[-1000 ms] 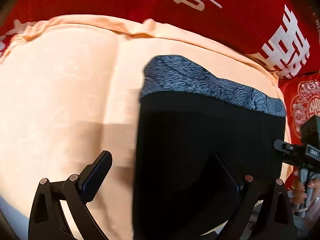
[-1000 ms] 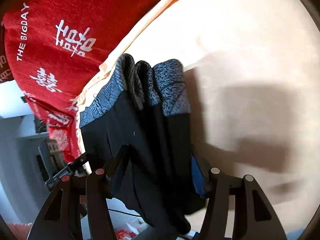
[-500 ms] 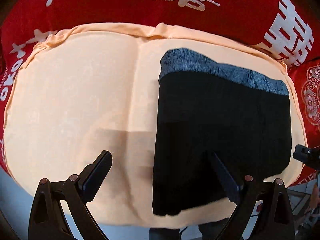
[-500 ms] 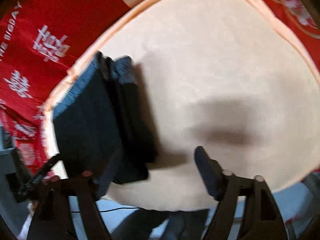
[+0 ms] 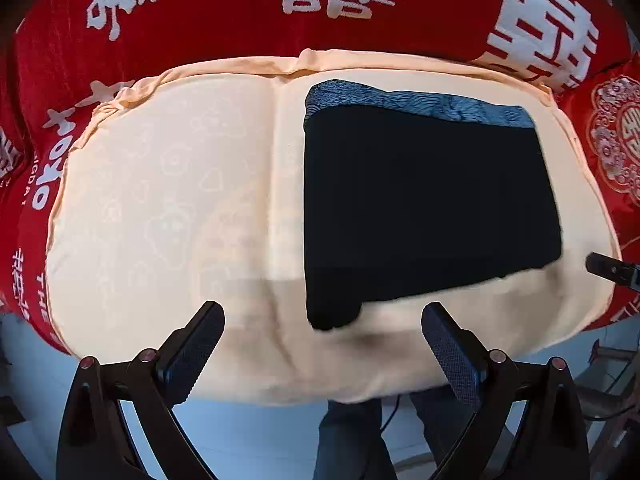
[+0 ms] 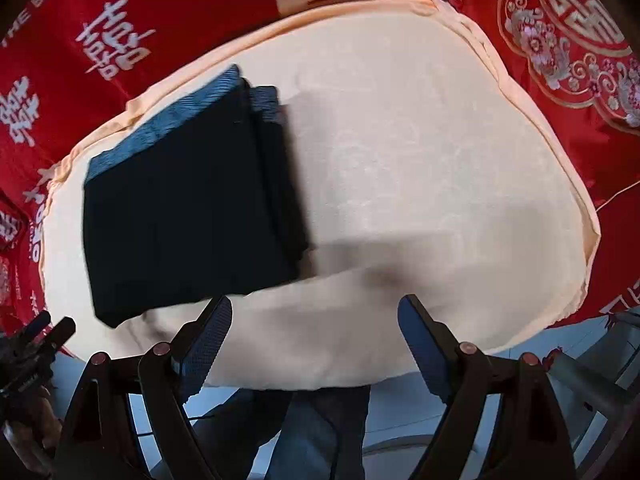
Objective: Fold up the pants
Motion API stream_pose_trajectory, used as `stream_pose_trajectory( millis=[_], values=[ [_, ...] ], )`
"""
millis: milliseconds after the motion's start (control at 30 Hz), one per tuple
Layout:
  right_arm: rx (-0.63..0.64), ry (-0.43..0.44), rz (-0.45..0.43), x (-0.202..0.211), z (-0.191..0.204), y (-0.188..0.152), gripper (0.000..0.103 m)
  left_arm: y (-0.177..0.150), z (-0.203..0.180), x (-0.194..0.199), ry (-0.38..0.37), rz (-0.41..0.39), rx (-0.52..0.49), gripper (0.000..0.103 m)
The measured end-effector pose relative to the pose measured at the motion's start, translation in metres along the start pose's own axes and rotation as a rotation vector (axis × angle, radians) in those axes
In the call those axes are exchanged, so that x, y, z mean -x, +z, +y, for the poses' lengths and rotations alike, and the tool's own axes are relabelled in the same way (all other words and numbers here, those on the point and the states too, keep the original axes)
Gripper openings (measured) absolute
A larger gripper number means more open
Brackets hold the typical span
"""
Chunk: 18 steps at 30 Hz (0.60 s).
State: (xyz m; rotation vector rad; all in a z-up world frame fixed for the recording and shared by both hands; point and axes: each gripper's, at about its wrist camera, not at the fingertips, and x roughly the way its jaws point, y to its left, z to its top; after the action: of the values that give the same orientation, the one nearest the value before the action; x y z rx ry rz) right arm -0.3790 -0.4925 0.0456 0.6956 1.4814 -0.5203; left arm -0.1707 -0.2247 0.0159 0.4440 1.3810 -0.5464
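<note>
I look straight down through two fisheye views, one from each claw I hold. In the left wrist view, the pants (image 5: 428,204) lie as a compact black rectangle right of centre in the frame, with a grey patterned waistband along their upper edge. They rest on a peach cushion (image 5: 168,208) that fills the middle of the picture. Red bedding (image 5: 240,20) with white characters borders the top and sides.

My left claw (image 5: 322,354) sits at the bottom of the frame. Its jaws are spread wide with nothing between them, and it is clear of the fabric.

In the right wrist view, the pants (image 6: 188,208) sit in the left half of the frame, their stacked layers showing along the right edge. My right claw (image 6: 316,344) is at the bottom centre. Its jaws are opening, nothing lies between them, and the left finger appears just below the bundle's lower edge.

My legs and pale floor show beneath the cushion in both views.

I judge the last fold is laid and I have let go, so the task looks all but finished. One lower corner pokes out a little from the bundle. The next move, if any, calls for a light tuck or press there, taking care not to drag the layers apart.
</note>
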Motion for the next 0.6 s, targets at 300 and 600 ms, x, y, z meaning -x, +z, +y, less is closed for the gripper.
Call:
stream_pose_trajectory(
  millis=[300, 600],
  values=[
    [0.116, -0.042, 0.011, 0.028, 0.052, -0.022, 0.088, -0.018, -0.010, 0.035, -0.009, 0.000, -0.012, 0.100],
    [0.178, -0.065, 0.002, 0.045, 0.082, -0.027, 0.088, -0.021, -0.015, 0.050, -0.006, -0.001, -0.012, 0.102]
  ],
)
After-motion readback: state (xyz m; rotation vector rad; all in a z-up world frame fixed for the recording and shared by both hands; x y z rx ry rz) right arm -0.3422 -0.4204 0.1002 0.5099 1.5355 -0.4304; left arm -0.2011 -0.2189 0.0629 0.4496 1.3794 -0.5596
